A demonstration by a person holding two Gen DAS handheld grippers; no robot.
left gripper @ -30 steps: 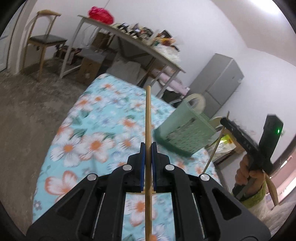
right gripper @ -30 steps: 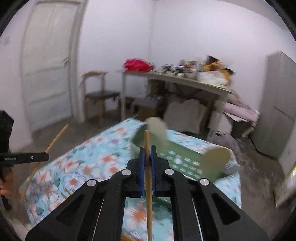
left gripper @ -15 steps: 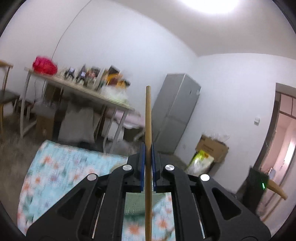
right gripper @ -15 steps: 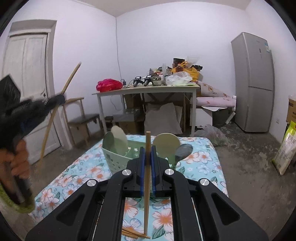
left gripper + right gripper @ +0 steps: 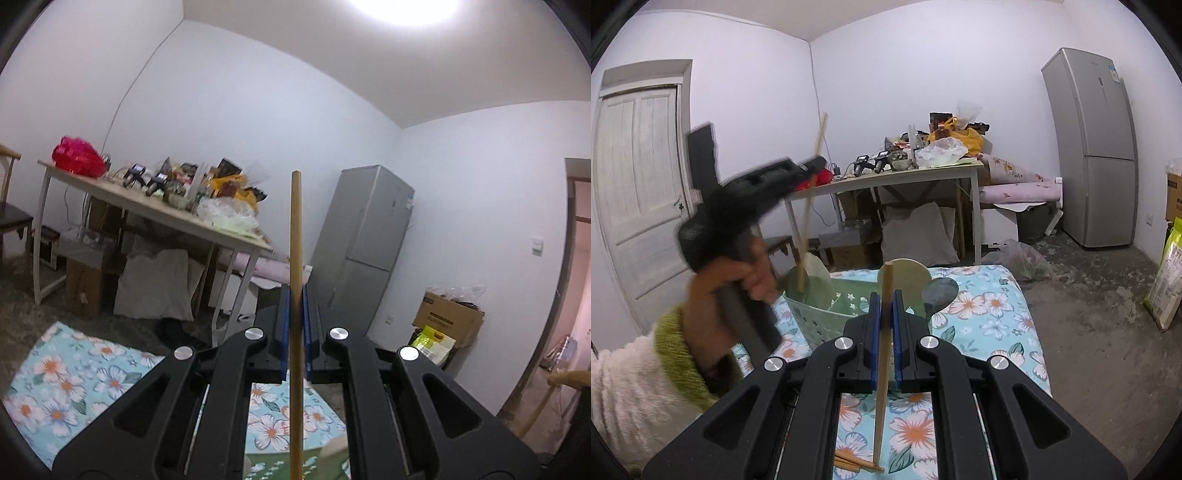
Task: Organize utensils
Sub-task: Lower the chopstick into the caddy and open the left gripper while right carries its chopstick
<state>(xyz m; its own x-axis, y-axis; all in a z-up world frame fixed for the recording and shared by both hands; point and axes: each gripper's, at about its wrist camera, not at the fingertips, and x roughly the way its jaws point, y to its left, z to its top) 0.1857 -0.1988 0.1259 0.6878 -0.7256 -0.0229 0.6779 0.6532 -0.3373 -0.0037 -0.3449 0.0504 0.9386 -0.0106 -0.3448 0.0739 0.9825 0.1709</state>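
Wooden chopsticks both: our left gripper clamps one chopstick over the green basket's left end, our right gripper pinches another nearer. Tilted, the left stick could catch the rim and drop onto the floral surface.

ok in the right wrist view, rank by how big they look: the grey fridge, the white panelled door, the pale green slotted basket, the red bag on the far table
Largest to smallest, as they look in this view only:
1. white panelled door
2. grey fridge; close to the door, so that order is unsure
3. pale green slotted basket, partly hidden by the right gripper
4. red bag, mostly hidden
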